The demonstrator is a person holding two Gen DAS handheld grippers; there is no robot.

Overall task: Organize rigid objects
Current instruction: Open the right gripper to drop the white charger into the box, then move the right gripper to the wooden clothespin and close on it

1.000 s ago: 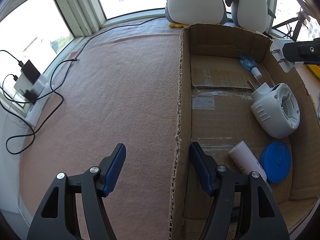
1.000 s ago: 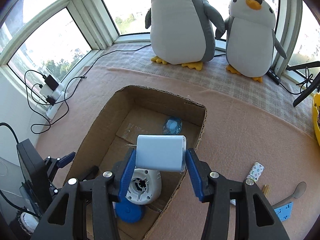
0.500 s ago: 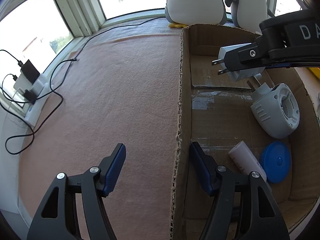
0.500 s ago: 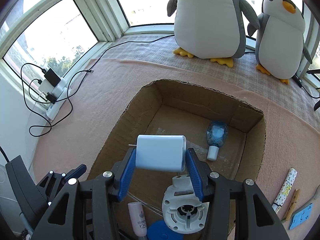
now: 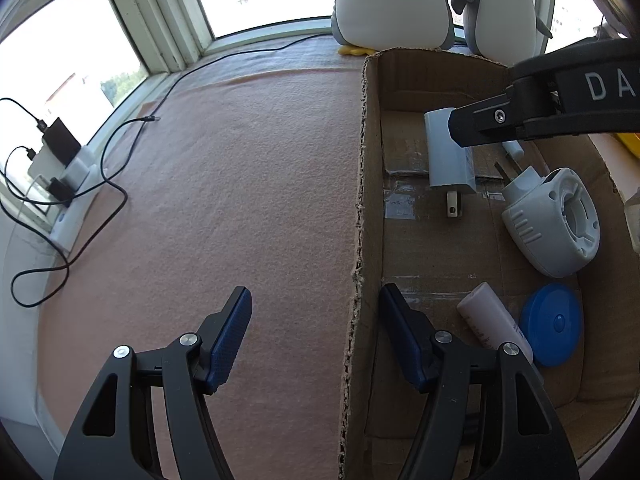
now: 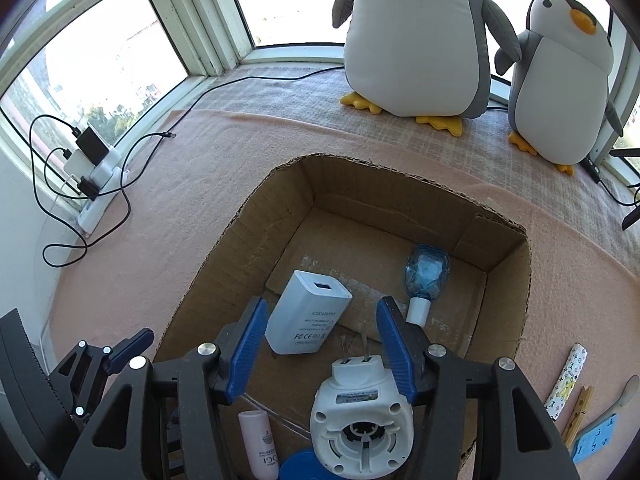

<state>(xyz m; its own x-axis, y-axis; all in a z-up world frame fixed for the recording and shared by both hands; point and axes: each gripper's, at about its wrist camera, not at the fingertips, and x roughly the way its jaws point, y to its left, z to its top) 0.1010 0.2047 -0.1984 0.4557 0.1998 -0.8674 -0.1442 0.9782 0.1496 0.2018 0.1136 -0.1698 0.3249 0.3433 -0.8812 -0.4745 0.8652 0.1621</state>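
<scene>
My right gripper (image 6: 320,336) hangs over the open cardboard box (image 6: 256,208), its jaws opening. The white plug charger (image 6: 308,316) sits loose below and between them, free of both pads; in the left wrist view the charger (image 5: 448,160) is prongs-down beside one right fingertip (image 5: 480,128). My left gripper (image 5: 316,328) is open and straddles the box's left wall (image 5: 362,200) without pressing on it. Inside lie a white round plug-in device (image 6: 360,412), a pink-white tube (image 6: 260,444), a blue lid (image 5: 554,324) and a clear blue bottle (image 6: 426,272).
Two plush penguins (image 6: 416,32) (image 6: 560,72) stand behind the box by the window. A power strip with chargers and trailing cables (image 6: 96,168) lies at the left. On the carpet right of the box are a patterned strip (image 6: 568,380), a clothespin (image 6: 578,408) and a blue card (image 6: 596,436).
The right gripper's jaws widened and the white charger slipped out of them, dropping lower into the box and turning. The left gripper has not moved.
</scene>
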